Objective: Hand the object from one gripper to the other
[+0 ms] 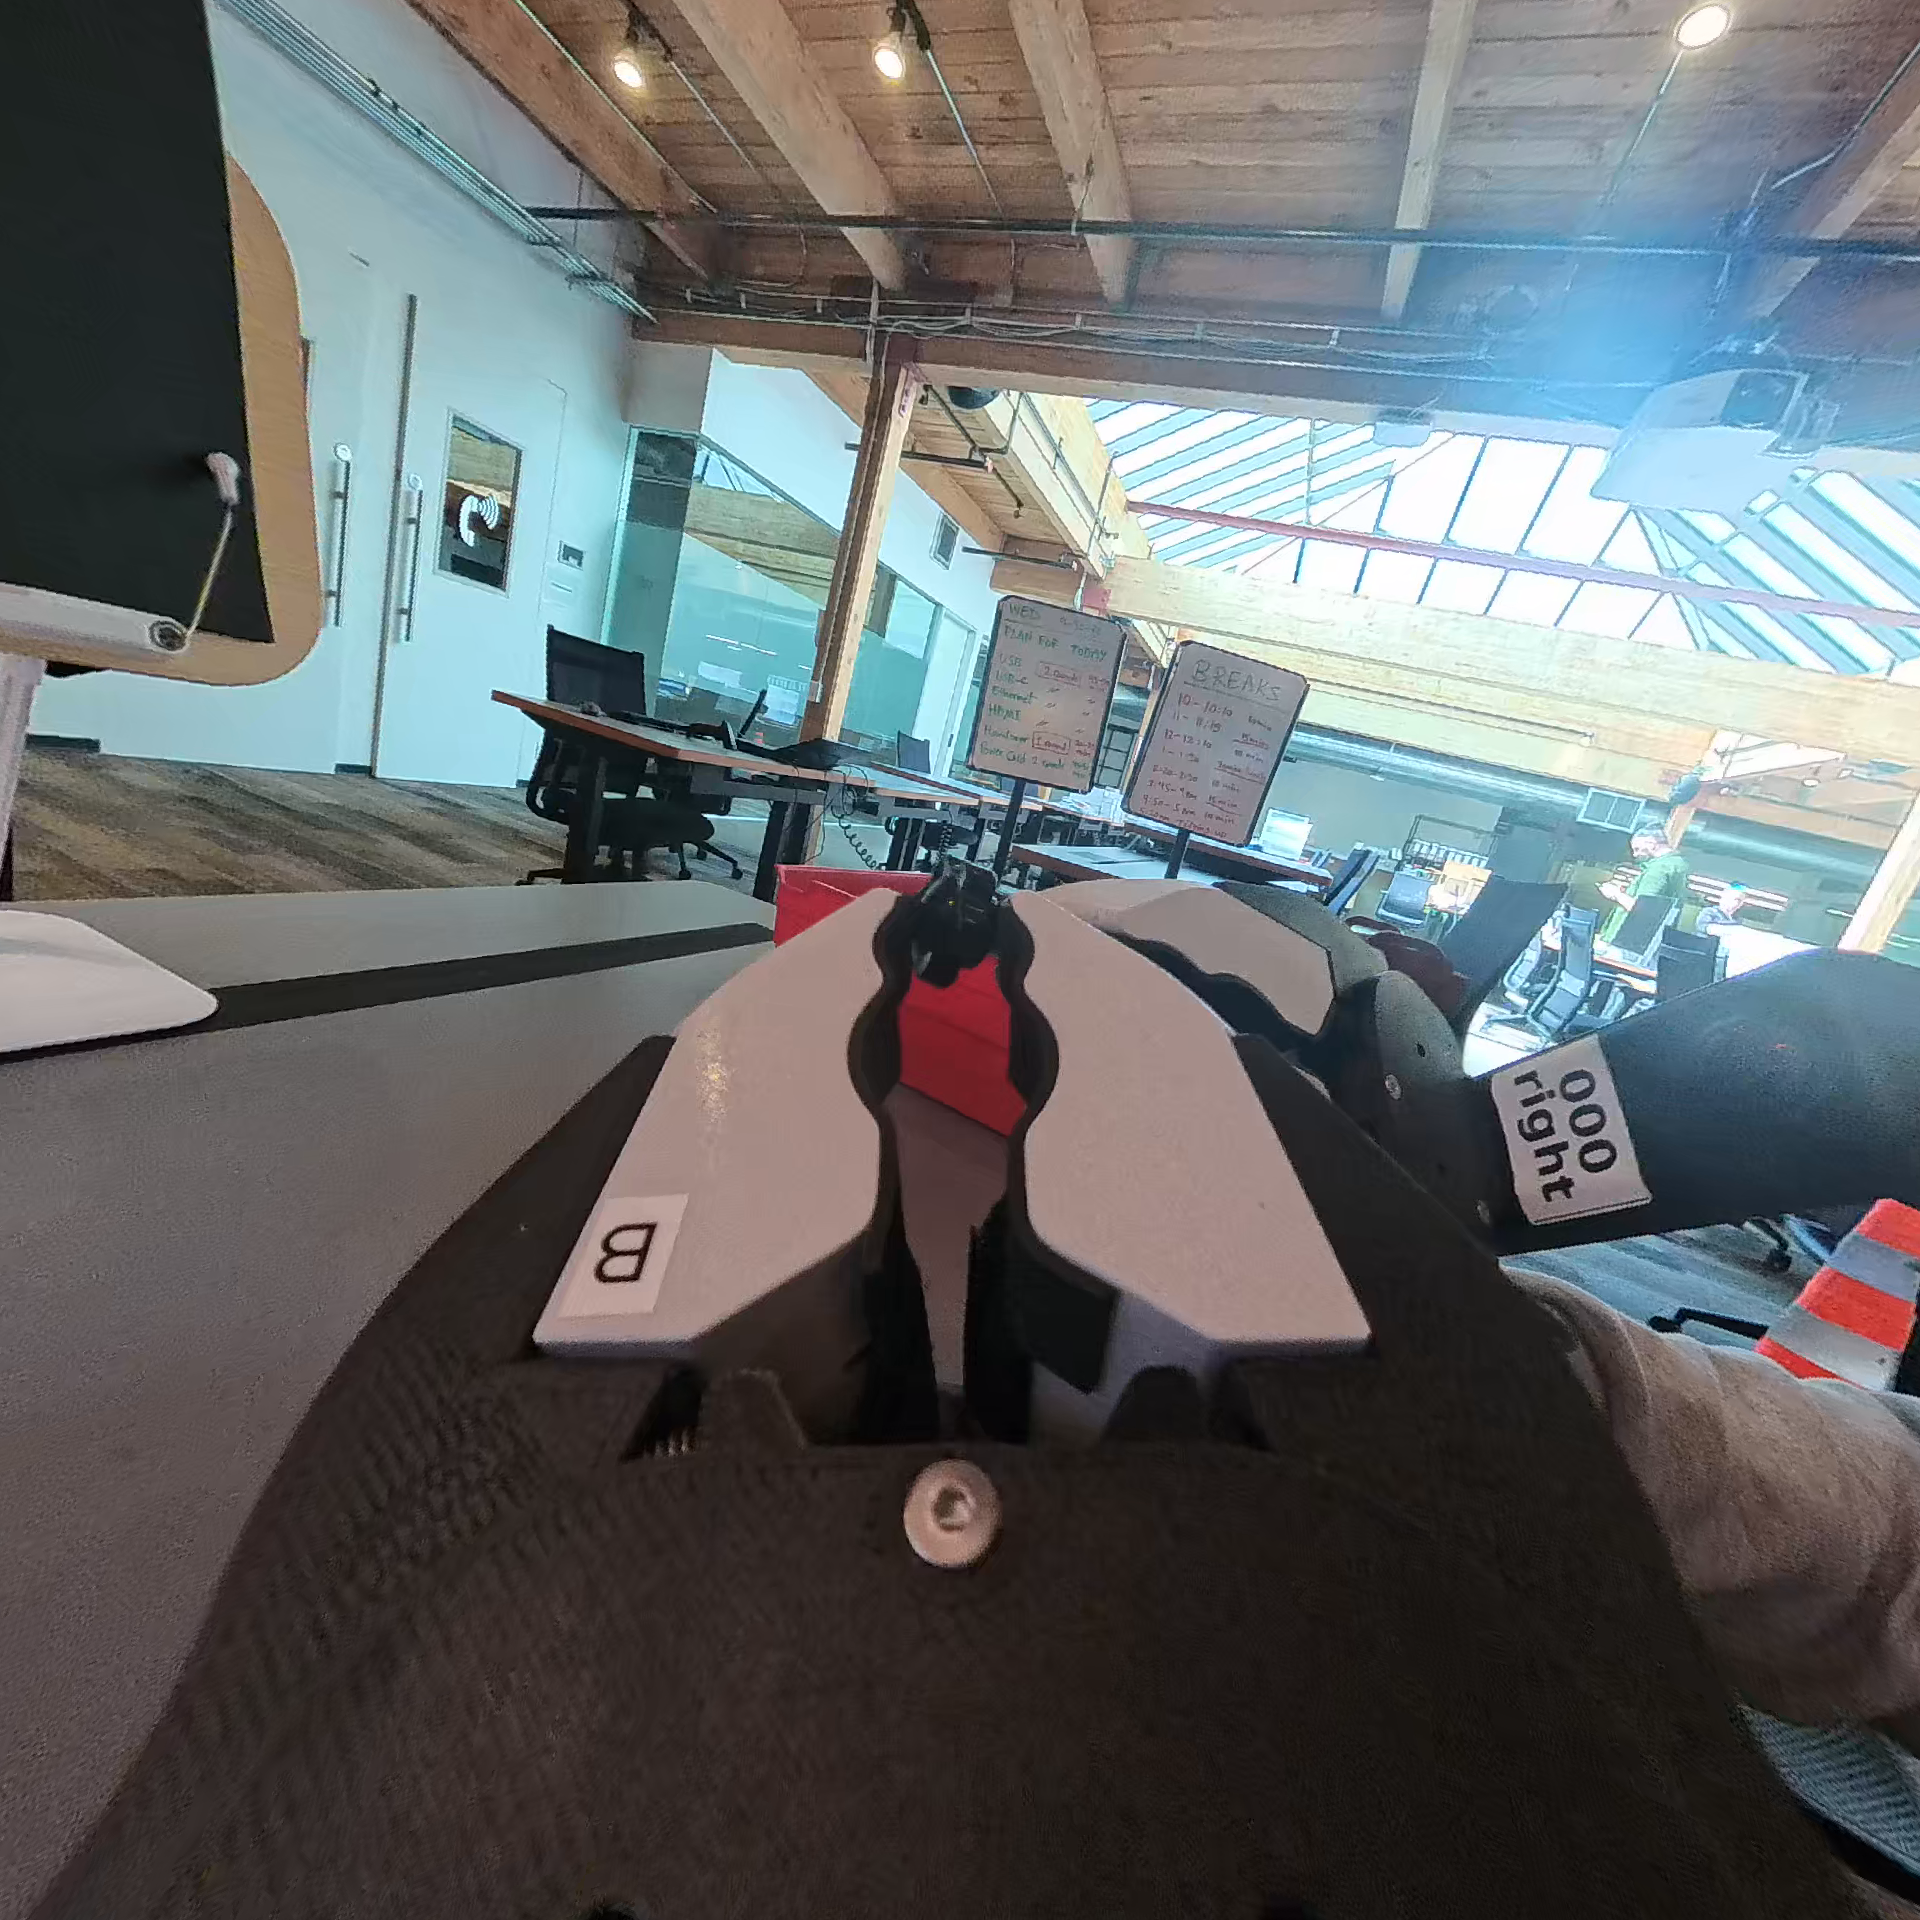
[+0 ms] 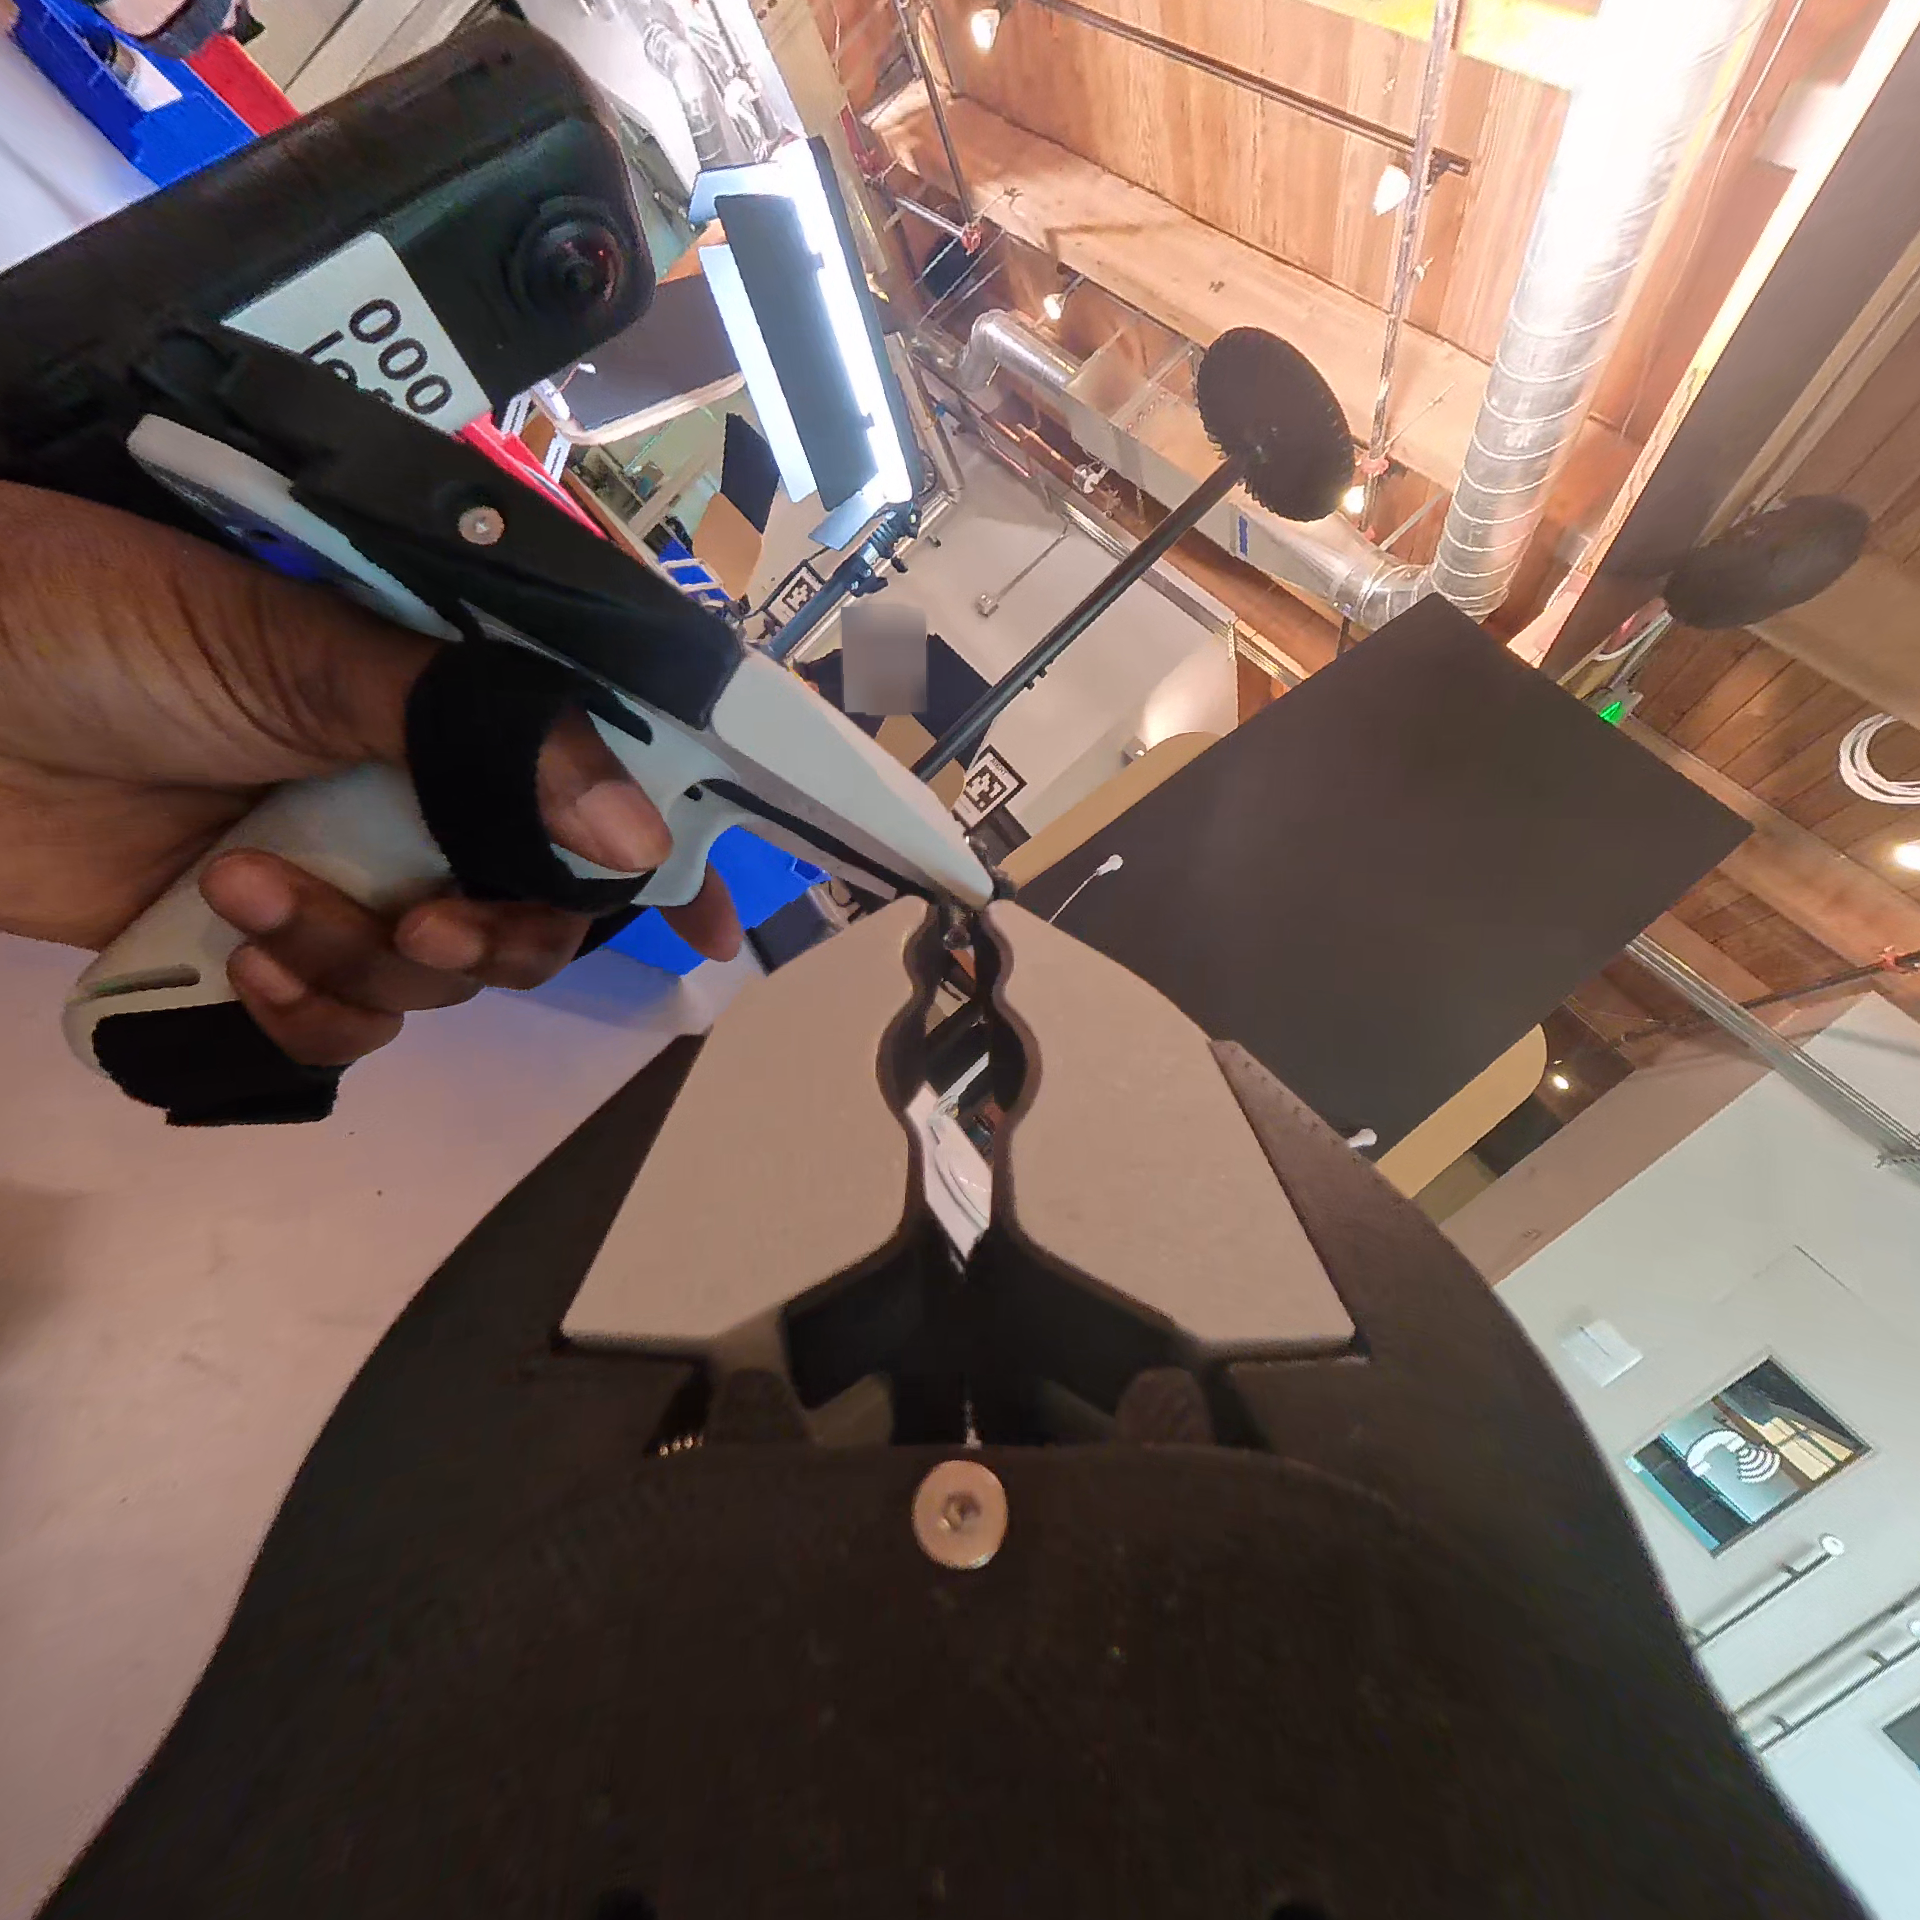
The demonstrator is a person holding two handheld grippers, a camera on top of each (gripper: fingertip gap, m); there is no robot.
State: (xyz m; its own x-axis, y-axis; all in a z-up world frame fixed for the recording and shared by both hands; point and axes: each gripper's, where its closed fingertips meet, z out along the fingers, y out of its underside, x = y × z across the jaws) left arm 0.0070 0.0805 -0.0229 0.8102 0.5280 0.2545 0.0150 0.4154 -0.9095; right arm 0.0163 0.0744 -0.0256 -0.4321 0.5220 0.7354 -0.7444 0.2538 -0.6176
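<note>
A small black object (image 1: 951, 920) sits right at the tips of my left gripper (image 1: 951, 899), whose white fingers are closed on it. My right gripper comes in from the right, and its fingers (image 1: 1205, 935) reach the same spot from behind. In the right wrist view my right gripper (image 2: 954, 916) is also closed, with the small black object (image 2: 956, 935) pinched at its tips. The left gripper (image 2: 971, 888), held in a hand (image 2: 260, 790), meets it tip to tip from the upper left. Both grippers are held in the air above the table.
A grey table (image 1: 312, 1091) lies below, with a red box (image 1: 956, 1049) seen between my left fingers and a white item (image 1: 83, 987) at the left edge. An orange cone (image 1: 1849, 1309) stands at the right. Blue bins (image 2: 758, 883) and a black panel (image 2: 1382, 883) lie behind. My two grippers' fingertips are within a few centimetres of each other.
</note>
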